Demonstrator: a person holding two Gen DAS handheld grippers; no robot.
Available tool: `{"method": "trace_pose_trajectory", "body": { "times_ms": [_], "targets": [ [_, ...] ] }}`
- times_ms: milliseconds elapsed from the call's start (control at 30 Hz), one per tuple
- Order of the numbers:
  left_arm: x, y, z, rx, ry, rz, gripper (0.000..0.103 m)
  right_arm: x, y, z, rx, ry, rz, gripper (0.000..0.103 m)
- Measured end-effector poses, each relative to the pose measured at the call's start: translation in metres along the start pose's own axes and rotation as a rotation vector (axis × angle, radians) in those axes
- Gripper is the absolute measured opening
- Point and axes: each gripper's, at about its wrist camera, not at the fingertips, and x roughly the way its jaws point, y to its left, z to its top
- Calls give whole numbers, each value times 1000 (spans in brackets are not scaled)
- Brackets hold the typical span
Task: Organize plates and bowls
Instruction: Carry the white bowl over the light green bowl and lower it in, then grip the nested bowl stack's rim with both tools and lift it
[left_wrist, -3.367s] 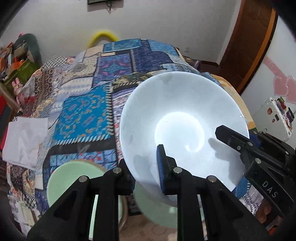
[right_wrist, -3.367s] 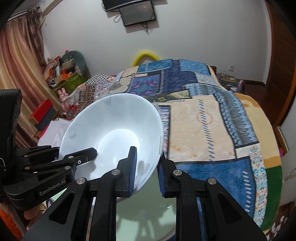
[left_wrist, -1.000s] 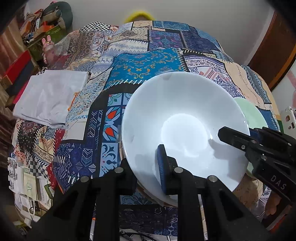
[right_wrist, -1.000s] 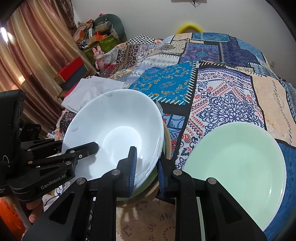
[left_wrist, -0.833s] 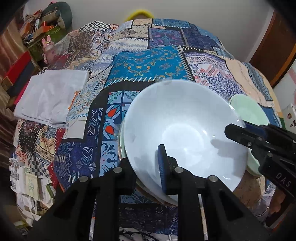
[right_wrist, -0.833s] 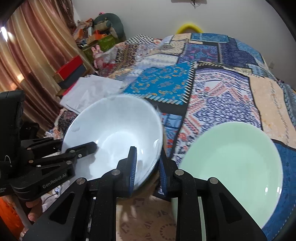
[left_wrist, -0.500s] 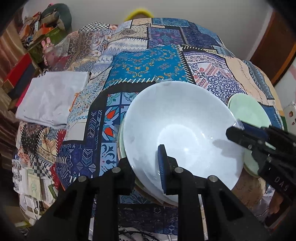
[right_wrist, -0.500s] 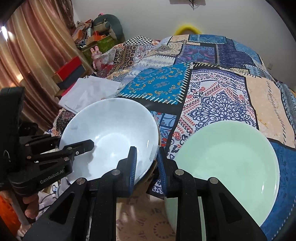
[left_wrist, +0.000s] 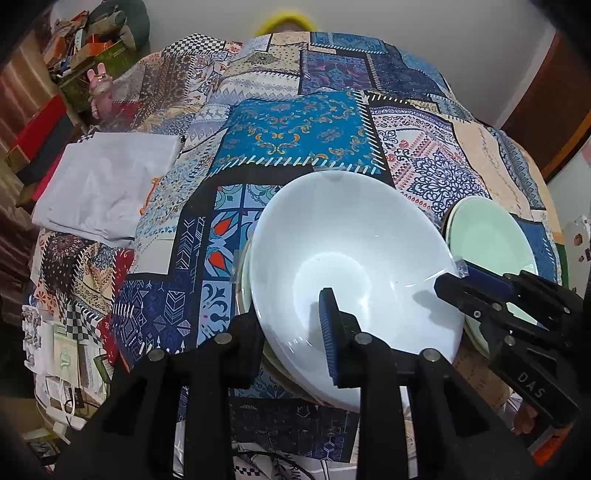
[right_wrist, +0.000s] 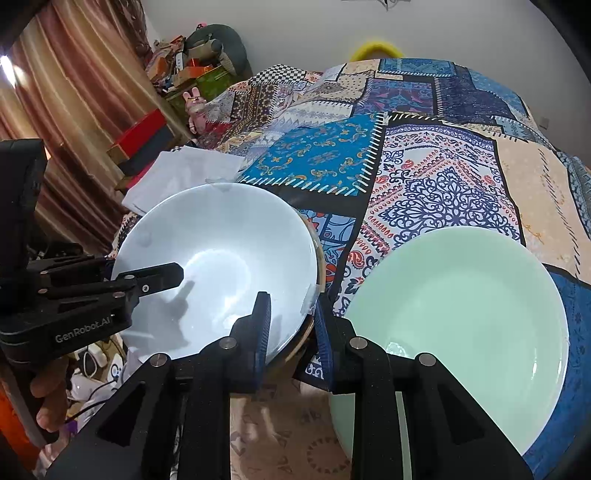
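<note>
A white bowl (left_wrist: 351, 258) (right_wrist: 221, 240) rests on a stack with a pale green dish edge (left_wrist: 244, 288) and a wooden rim (right_wrist: 320, 266) showing under it. My left gripper (left_wrist: 291, 325) (right_wrist: 162, 277) straddles the bowl's near wall with its jaws opening. Its inner finger casts a separate shadow on the bowl, so its pads are off the wall. My right gripper (right_wrist: 291, 321) (left_wrist: 458, 280) is shut on the bowl's right rim, one pad inside and one outside. A pale green plate (right_wrist: 461, 314) (left_wrist: 487, 243) lies just right of the bowl.
Everything sits on a bed under a patchwork bedspread (left_wrist: 295, 133). A folded white cloth (left_wrist: 107, 184) lies at the left edge. Boxes, toys and a curtain (right_wrist: 74, 92) crowd the far left. A person's hand (right_wrist: 48, 398) holds the left gripper.
The bowl has tipped from steep to nearly level and sunk onto the stack beside the green plate. The left gripper's jaws have spread a little; the right grip looks unchanged.
</note>
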Motion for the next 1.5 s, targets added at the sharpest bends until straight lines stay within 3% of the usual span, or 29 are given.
{"method": "trace_pose_trajectory", "body": {
  "times_ms": [367,433,500,567,700,867,933,1133,1500],
  "targets": [
    [-14,9,-10,-2,-28,-48,30,0,-6,-1,14,11,11,24],
    [-22,9,-11,16,-70,-9,36,0,-6,-1,16,13,11,25],
    [-31,10,-12,33,-110,-7,52,-1,-7,-1,19,9,14,30],
    [-33,12,-12,33,-123,7,58,-1,-6,0,18,4,14,31],
    [-18,28,-14,-16,-73,-1,58,0,-5,1,18,7,18,31],
    [1,45,-20,-127,3,-142,59,6,-7,3,19,23,20,32],
    [8,47,-20,-148,31,-164,59,10,-8,4,21,32,20,32],
    [22,40,-22,-132,55,-177,59,21,-8,6,28,49,31,32],
    [39,39,-20,-145,68,-231,42,39,-1,8,15,86,35,32]
  ]
}}
